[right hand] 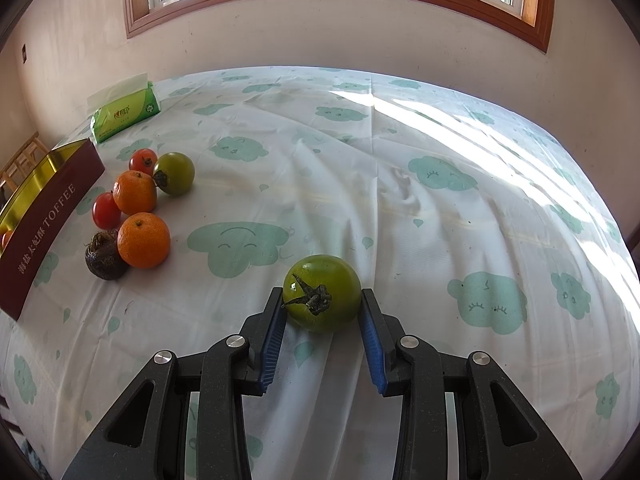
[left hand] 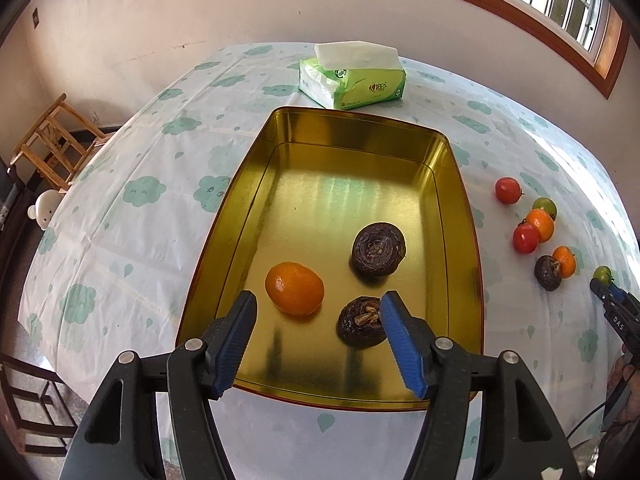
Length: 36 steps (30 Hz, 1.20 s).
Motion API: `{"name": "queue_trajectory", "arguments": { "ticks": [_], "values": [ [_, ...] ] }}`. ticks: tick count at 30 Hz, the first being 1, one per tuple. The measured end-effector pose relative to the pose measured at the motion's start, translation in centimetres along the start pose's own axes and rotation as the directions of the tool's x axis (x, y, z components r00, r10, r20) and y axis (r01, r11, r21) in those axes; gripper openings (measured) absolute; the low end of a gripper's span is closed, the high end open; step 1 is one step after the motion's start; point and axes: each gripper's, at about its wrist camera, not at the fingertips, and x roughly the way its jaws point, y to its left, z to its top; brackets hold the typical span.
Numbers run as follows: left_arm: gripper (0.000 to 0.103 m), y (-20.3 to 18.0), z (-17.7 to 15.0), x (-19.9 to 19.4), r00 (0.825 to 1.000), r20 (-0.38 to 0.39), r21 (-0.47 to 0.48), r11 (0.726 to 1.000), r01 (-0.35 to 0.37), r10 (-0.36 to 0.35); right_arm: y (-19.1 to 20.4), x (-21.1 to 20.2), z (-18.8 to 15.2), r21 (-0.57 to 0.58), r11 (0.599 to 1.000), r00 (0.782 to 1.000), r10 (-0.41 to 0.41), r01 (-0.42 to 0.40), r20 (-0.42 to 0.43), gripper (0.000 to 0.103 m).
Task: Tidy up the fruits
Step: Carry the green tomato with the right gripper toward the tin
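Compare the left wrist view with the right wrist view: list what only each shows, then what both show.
Left wrist only: the tin's gold floor with an orange and two dark brown fruits, under the open left tool.

Right wrist only: the tin's red TOFFEE side, and the right tool shut on a green tomato.

Both: the tissue pack, the loose fruit cluster, the cloud-print tablecloth.
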Motion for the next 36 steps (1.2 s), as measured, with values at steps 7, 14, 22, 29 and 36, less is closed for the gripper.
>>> {"name": "queue_trajectory", "arguments": {
  "ticks": [7,14,22,29,36],
  "values": [
    [0.071,0.4,-0.3,-0.4,1.000,0.010,-0.014,1.000,-0.001,0.002,0.0,0.0,0.0,0.000,1.000,1.000,-0.002,0.002,0.000,0.037],
    [0.079,1.1,-0.7,-1.0,0.999,0.029,-0.030,0.999,-0.019,0.020,0.1,0.0,0.0,-0.002,1.000,1.000,-0.005,0.005,-0.001,0.037],
    [0.080,1.1,-1.0,-1.6,0.997,0.064,-0.032,0.999,-0.044,0.046,-0.1,-0.1,0.1,-0.010,1.000,1.000,-0.020,0.020,-0.001,0.037],
    [0.080,1.2,-1.5,-1.6,0.998,0.058,-0.045,0.998,-0.037,0.040,-0.5,-1.1,1.1,-0.010,1.000,0.999,-0.029,0.029,0.020,0.037],
    [0.080,1.5,-2.0,-1.6,0.998,0.056,-0.072,0.997,-0.024,0.028,2.0,-3.4,2.8,-0.066,0.997,0.997,0.043,-0.038,0.069,0.037]
  ]
}}
